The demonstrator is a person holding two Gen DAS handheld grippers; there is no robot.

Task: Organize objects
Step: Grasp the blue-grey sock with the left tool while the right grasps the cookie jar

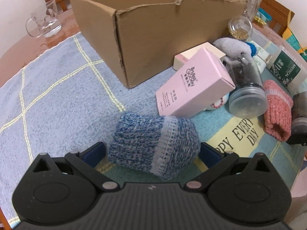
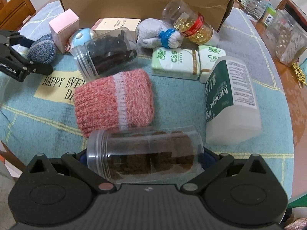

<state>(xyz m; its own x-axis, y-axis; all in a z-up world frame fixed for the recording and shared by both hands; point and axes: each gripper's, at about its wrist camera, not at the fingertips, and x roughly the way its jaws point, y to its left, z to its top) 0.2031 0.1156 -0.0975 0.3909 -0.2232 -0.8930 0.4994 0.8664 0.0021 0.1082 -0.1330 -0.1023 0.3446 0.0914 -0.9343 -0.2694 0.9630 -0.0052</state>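
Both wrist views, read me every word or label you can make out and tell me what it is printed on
"HAPPY EVE... DA...", partly covered: yellow panel of the cloth.
"MEDICAL": green label of the white bottle.
"C&S": the two green tissue packs.
"...nRobot.AI", cut off: left tool.
Pink box: logo and small print too blurred to read.
Cream box: print too small.

Home: wooden dining table (image 1: 63, 36), chairs (image 2: 17, 9)
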